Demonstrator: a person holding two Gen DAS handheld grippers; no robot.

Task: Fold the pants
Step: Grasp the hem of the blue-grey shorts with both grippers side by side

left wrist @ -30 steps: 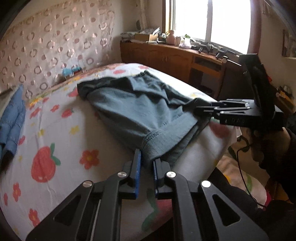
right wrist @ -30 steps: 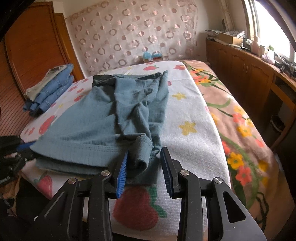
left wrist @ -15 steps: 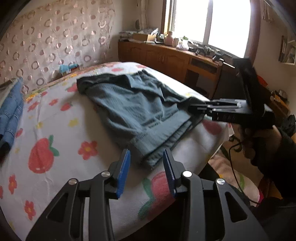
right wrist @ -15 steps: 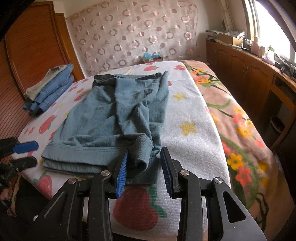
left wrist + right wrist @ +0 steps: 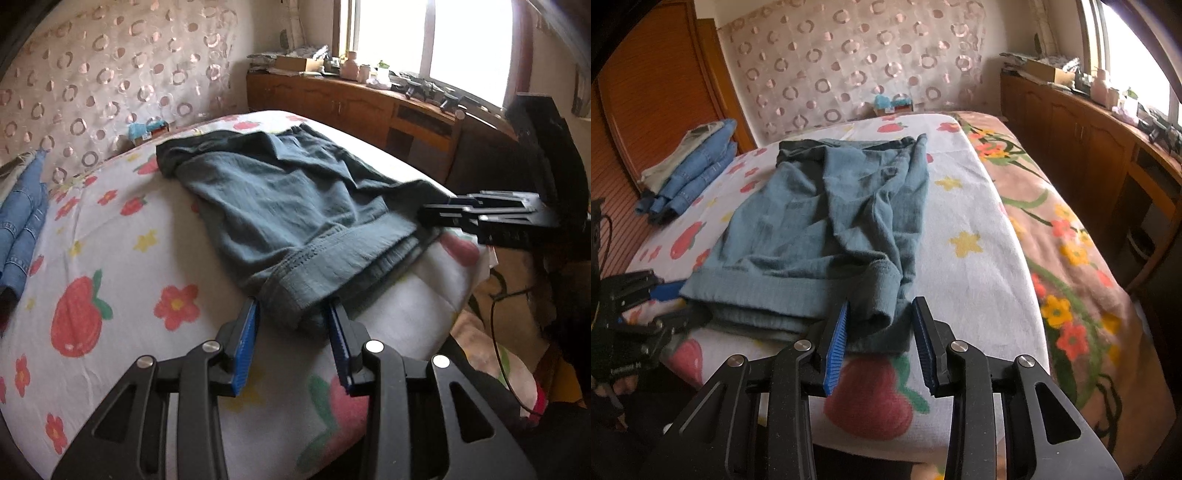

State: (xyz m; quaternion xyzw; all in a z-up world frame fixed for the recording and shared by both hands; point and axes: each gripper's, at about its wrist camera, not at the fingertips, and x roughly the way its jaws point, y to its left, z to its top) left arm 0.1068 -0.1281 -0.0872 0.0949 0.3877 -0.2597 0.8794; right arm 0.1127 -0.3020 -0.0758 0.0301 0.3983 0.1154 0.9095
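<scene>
- pants (image 5: 827, 221): grey-blue, folded over, lying flat on the strawberry-print sheet (image 5: 967, 229) at the near end of the bed; waistband on the far side, doubled hems at the sheet's near edge
- left gripper (image 5: 293, 332): jaws apart, straddling the pants' near-left hem corner; fabric sits between the blue pads (image 5: 245, 347) but the pads are not pressing it, gap visible on both sides
- right gripper (image 5: 881, 334): jaws apart likewise, around the pants' near-right hem corner; cloth between the pads, no pinch visible
- both grippers point down at the pants' hem edge, one at each end
- stack of folded jeans (image 5: 690, 166): far-left of the pants, at the sheet's left edge, well apart
- wooden cabinet (image 5: 1082, 147): right of the pants, beyond the floral blanket (image 5: 1071, 258)
</scene>
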